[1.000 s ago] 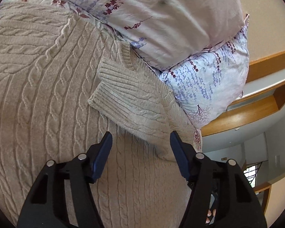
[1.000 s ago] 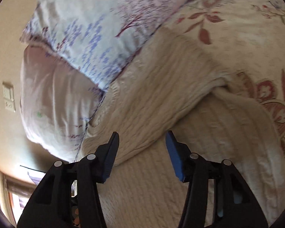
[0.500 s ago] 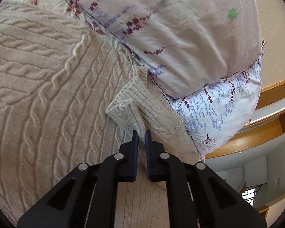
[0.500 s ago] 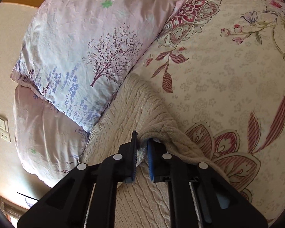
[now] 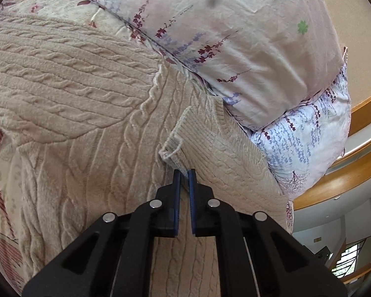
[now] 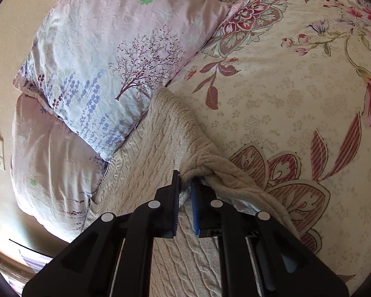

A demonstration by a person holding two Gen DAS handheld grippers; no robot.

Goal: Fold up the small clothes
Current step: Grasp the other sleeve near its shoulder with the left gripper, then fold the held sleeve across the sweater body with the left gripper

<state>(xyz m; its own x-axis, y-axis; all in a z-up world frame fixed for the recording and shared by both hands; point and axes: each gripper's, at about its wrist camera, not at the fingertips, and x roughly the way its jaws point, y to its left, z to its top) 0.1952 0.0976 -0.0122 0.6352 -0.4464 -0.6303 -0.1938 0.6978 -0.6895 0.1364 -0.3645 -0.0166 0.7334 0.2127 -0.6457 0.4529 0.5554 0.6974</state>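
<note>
Both hand-held grippers pinch the cream cable-knit sweater (image 5: pixel 69 113), which lies on the floral bedspread (image 6: pixel 296 113) against the pillows (image 5: pixel 235 37). Left gripper (image 5: pixel 184 174) clamps the ribbed cuff (image 5: pixel 183 136) of a sleeve lying across the body; right gripper (image 6: pixel 185 177) grips a bunched fold at the sweater's edge, probably so both sides can be carried over together.

I see a bed (image 6: pixel 296 113) under a floral cover; my cream cable-knit sweater (image 5: pixel 69 113) lies against two stacked pillows (image 6: pixel 106 57) at its head.
</note>
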